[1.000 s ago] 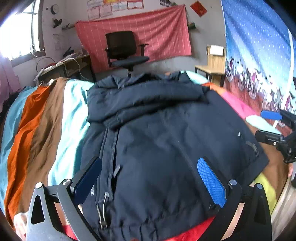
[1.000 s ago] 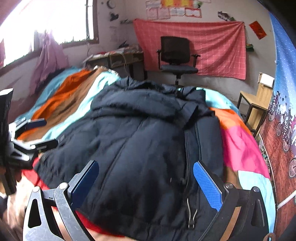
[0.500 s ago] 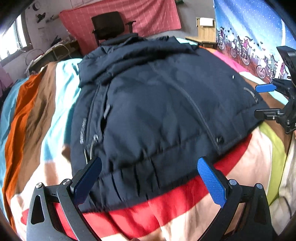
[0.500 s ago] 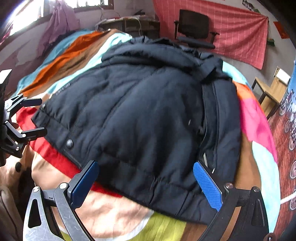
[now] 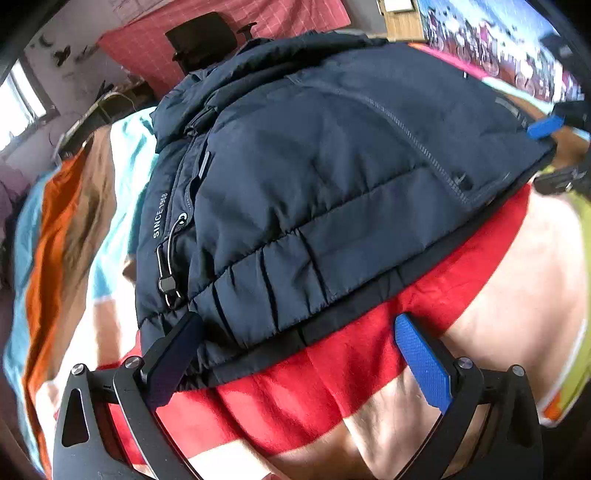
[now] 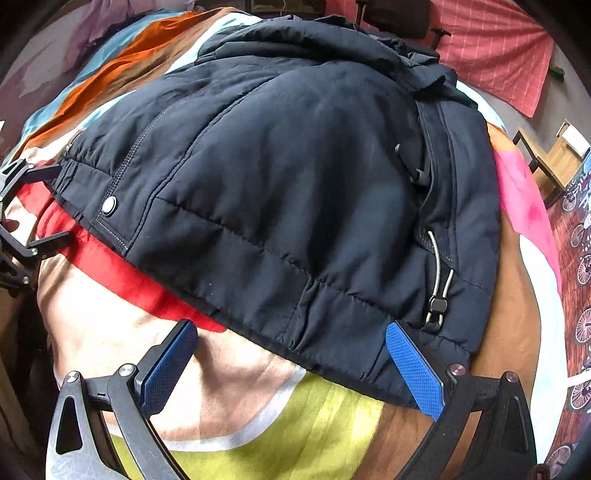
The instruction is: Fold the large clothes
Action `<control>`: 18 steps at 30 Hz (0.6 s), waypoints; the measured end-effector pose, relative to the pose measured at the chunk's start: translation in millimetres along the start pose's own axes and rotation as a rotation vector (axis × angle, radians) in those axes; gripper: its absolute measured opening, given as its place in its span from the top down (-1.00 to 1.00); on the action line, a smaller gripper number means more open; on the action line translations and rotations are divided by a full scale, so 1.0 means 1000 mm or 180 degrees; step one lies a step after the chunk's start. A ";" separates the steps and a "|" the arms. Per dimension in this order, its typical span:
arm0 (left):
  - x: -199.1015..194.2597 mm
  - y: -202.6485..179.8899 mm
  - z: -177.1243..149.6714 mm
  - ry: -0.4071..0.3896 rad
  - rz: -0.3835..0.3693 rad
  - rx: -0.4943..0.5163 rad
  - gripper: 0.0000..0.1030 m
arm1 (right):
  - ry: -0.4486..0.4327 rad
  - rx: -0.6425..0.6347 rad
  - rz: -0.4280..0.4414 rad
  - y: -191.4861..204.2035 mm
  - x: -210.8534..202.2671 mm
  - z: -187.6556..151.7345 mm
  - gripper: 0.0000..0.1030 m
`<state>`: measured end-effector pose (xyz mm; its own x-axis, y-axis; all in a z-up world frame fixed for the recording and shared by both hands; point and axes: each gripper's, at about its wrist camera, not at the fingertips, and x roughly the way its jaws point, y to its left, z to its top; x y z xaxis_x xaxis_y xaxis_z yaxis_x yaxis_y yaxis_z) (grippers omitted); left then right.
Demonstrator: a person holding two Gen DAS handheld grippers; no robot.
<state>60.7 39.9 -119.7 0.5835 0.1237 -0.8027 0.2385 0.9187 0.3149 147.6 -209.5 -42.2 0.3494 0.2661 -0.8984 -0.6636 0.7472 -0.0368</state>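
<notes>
Left wrist view: the dark navy puffer jacket [image 5: 332, 177] is lying flat on a bed with a loud striped blanket [image 5: 369, 369] (red, cream, orange, teal, brown stripes). The left gripper [image 5: 299, 354] sits low at the jacket's hem with its jaws spread wide and nothing between them; the dark left finger overlaps the hem corner, though I can't tell if it actually touches. A drawcord with a toggle [image 5: 168, 284] hangs right next to that finger, beside white "SINCE 1968" lettering. Way over at the right edge you can spot the right gripper [image 5: 554, 147], near the jacket's other hem corner, mostly cut off by the frame. In the background there's a black office chair [image 5: 201, 37] in front of a pink cloth on the wall [image 5: 295, 18], plus a window [image 5: 18, 107] that's blown out. The far end of the jacket is bunched up and I can't make out what's hood and what's collar

Right wrist view: same jacket [image 6: 295, 177], seen from its other corner. The right gripper [image 6: 291, 354] is also released, jaws wide apart, with the blue pad of its right finger [image 6: 413, 369] up against the hem edge. Another cord toggle [image 6: 437, 304] dangles just above it. A metal snap [image 6: 109, 204] shows on the front. The left gripper [image 6: 22, 221] pokes in at the left edge, half cropped. A wooden chair [image 6: 554, 155] stands off to the right, past the bed
</notes>
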 end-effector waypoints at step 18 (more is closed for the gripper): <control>-0.010 0.007 0.015 -0.0526 0.0665 0.0406 -0.68 | 0.0162 -0.0225 -0.0358 0.010 0.011 -0.004 -0.99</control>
<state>67.8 39.6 -101.9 0.7462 0.2328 -0.6237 0.1894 0.8239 0.5342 142.1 -201.9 -53.8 0.3915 0.1504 -0.9078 -0.6677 0.7253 -0.1678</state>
